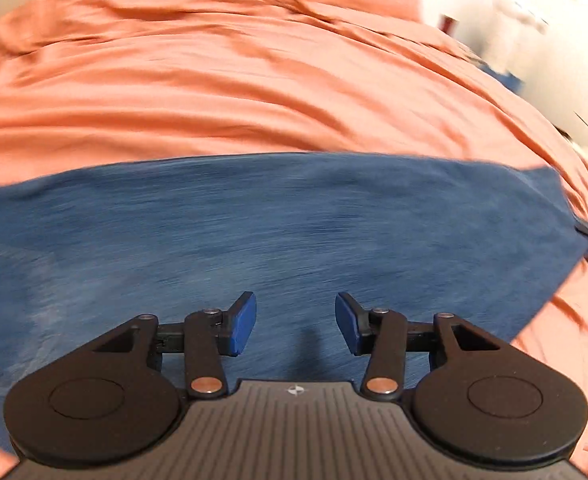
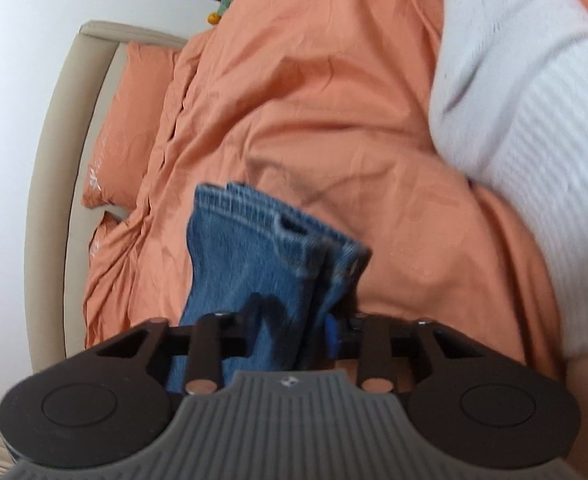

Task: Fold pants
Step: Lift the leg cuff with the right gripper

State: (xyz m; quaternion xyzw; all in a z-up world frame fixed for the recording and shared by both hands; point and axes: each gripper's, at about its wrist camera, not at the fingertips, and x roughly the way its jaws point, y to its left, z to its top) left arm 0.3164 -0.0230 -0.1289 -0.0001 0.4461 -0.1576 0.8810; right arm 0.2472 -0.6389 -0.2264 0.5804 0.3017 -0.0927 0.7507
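My left gripper [image 1: 296, 326] hovers with jaws wide apart and empty above the jeans [image 1: 277, 232] spread on the orange bed [image 1: 221, 80]. My right gripper [image 2: 289, 330] has its jaws clamped on the bunched hems [image 2: 261, 248].

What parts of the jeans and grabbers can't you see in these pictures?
- Left wrist view: the jeans run off the left edge and are smeared by motion blur; waist or legs, unclear.
- Right wrist view: denim covers the right gripper, so one blue pad barely peeks out.
- Right wrist view: the jeans' lower part is hidden behind the gripper.
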